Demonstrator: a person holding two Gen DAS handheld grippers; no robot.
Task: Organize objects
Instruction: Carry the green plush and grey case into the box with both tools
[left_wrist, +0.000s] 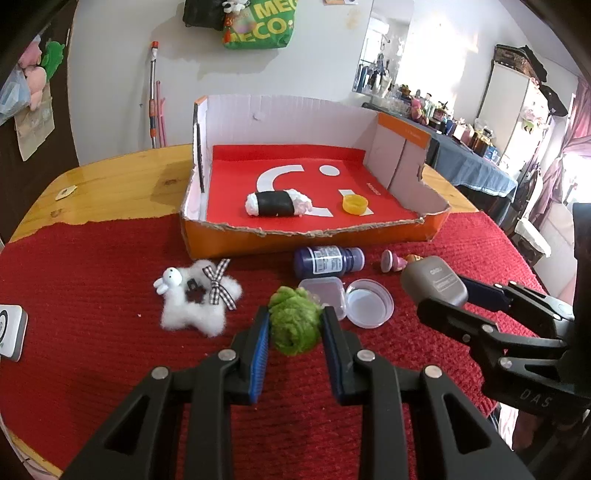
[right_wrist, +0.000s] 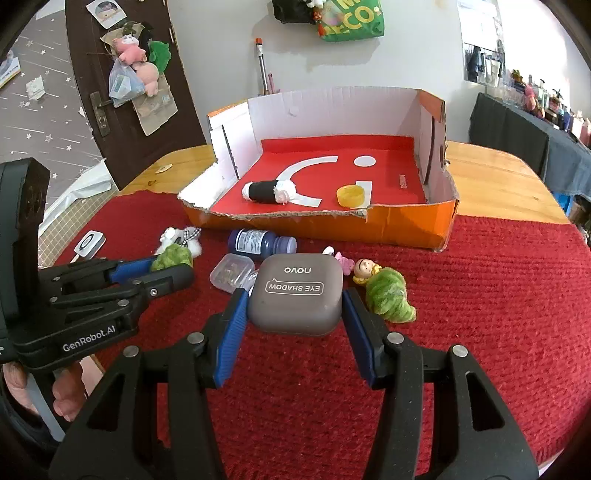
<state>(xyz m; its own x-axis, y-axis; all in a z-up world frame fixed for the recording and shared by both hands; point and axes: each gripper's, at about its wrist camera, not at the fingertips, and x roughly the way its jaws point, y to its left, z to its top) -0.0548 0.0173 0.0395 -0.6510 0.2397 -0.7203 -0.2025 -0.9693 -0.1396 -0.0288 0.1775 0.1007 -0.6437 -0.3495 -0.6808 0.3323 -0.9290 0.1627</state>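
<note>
Gripping with both tools, we have the left gripper (left_wrist: 295, 328) pinched on a green plush (left_wrist: 294, 321), its blue pads touching the plush on both sides. Our right gripper (right_wrist: 293, 314) clamps a grey case (right_wrist: 295, 295) lettered "EYE SHADOW", one pad at each side.

In the left view, a white plush (left_wrist: 195, 299) with a checked bow lies on the red mat (left_wrist: 92, 266) at ten o'clock from the green plush. At one o'clock, just beside it, sit a small clear box (left_wrist: 322, 291) and its round lid (left_wrist: 369, 302), touching each other. Beyond them a blue bottle (left_wrist: 328, 261) lies on its side, close to the tray's front wall, with a small pink toy (left_wrist: 392, 260) at its three o'clock.

In the right view, a second green plush (right_wrist: 389, 295) with a doll's face lies at three o'clock of the case, just beside the right pad. A white tag (right_wrist: 88, 243) rests on the mat at ten o'clock, near the edge.

Farther on stands the cardboard tray (right_wrist: 325, 225), orange outside, white inside, with a red floor, its torn front wall low. Inside it a sushi toy (left_wrist: 277, 203), black band around white, lies near the middle, and a yellow cap (left_wrist: 355, 204) stands at its three o'clock, apart from it.

The mat ends at the tray; the wooden table (left_wrist: 122, 184) shows beyond.
</note>
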